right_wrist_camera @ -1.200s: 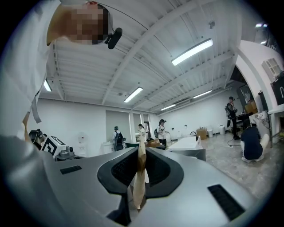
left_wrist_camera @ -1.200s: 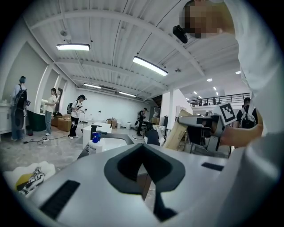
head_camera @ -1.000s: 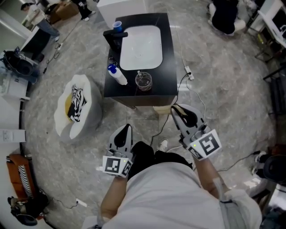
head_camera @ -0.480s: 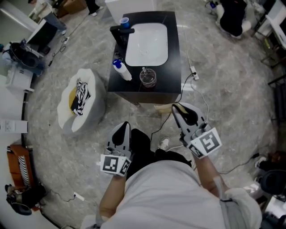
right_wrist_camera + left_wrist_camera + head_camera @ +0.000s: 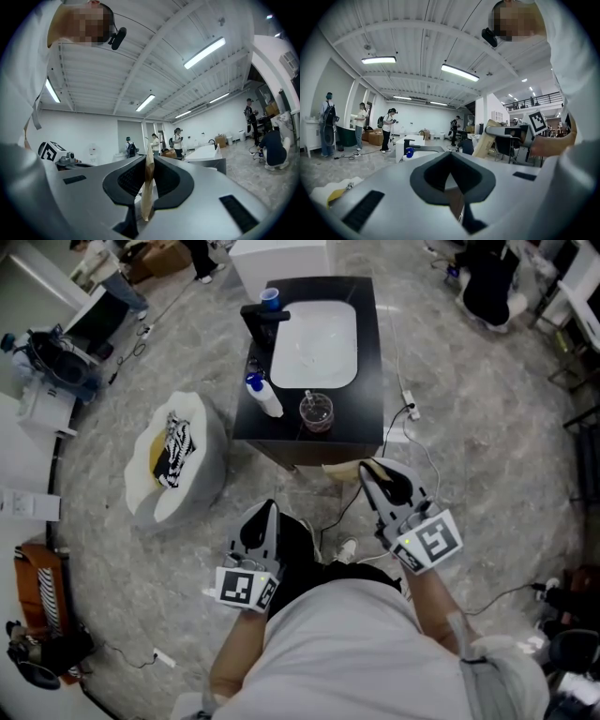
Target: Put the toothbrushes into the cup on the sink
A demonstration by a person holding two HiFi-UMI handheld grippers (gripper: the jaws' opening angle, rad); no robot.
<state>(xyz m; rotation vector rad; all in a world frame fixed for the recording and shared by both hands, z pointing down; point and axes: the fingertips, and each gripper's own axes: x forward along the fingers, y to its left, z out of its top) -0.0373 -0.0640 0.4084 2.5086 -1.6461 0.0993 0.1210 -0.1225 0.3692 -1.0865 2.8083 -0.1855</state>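
Only the view drifts; right gripper (image 5: 367, 470) stays clamped on a tan packet (image 5: 148, 187), left gripper (image 5: 266, 510) shut and empty, both held level, likely for carrying toward the sink (image 5: 370, 362) and cup (image 5: 317, 412).

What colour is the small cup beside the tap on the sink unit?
Blue. The small cup shows best in the head view.

Grey marbled floor (image 5: 487, 427), white cushioned seat (image 5: 204, 470); white walls (image 5: 422, 115); white beamed ceiling (image 5: 417, 47), strip lights (image 5: 459, 72) lit.
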